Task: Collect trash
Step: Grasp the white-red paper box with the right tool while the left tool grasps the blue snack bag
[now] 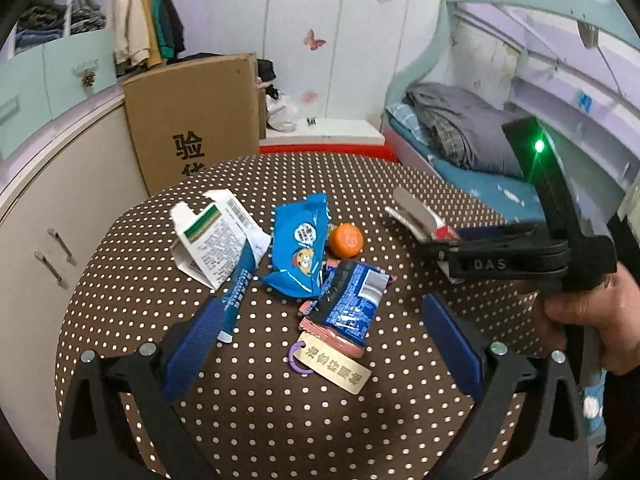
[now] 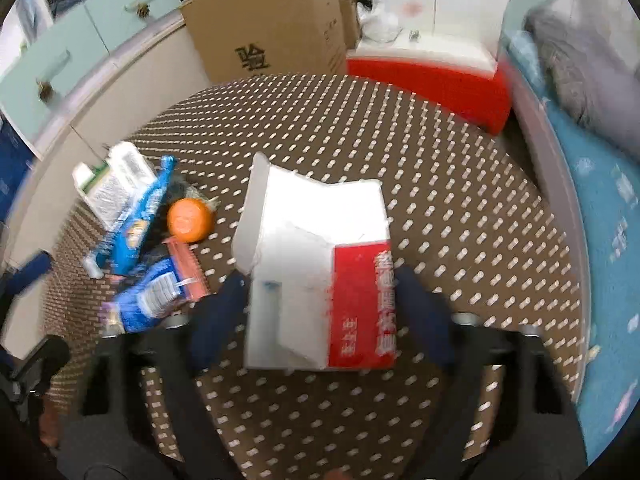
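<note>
Trash lies on a round brown dotted table (image 1: 260,420): a torn white-and-green carton (image 1: 212,236), a blue tube (image 1: 236,288), a blue snack wrapper (image 1: 298,248), a dark blue wrapper (image 1: 348,300), an orange fruit (image 1: 346,240) and a tan tag (image 1: 336,364). My left gripper (image 1: 320,348) hangs open over the dark blue wrapper and the tag, touching nothing. My right gripper (image 2: 320,304) is shut on the sides of a red-and-white carton (image 2: 320,220). From the left wrist view that carton (image 1: 416,212) sticks out of the right gripper (image 1: 436,248), which a hand (image 1: 592,320) holds.
A tall cardboard box (image 1: 192,120) stands behind the table on the left, beside a cream cabinet (image 1: 52,200). A red-and-white low stand (image 1: 324,136) sits behind the table. A bunk bed (image 1: 460,148) with grey bedding fills the right side.
</note>
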A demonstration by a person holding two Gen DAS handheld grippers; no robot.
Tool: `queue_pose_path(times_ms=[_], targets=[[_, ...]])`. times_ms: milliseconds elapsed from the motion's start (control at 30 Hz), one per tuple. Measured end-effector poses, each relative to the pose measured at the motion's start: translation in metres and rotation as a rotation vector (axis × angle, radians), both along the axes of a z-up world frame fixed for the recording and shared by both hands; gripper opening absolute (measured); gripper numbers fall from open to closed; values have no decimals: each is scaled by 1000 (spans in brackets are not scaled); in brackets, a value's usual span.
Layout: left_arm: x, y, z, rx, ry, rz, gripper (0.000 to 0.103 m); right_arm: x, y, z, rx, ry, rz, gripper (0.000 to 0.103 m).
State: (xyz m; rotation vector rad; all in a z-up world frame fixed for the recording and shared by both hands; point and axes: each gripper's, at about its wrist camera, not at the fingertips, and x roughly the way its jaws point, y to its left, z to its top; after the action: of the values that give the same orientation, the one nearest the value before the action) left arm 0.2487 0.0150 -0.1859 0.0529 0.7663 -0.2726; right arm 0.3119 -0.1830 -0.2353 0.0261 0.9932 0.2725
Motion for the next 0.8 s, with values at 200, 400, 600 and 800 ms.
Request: queue_pose_path(times_ms=[200,400,600,800], targets=[[16,-25,-15,98,24,-102,97,-9,-11,-3,37,-7,12,68],[33,-46,-32,170,72,-164,76,-29,-41,-2,54,-6,-24,68],[37,-62,-39,175,107,-222,46,-42,-61,-2,59,-2,-52,68],[34,-72,-38,91,144,-250,36,-52,-76,3,85,-22,-68,68]])
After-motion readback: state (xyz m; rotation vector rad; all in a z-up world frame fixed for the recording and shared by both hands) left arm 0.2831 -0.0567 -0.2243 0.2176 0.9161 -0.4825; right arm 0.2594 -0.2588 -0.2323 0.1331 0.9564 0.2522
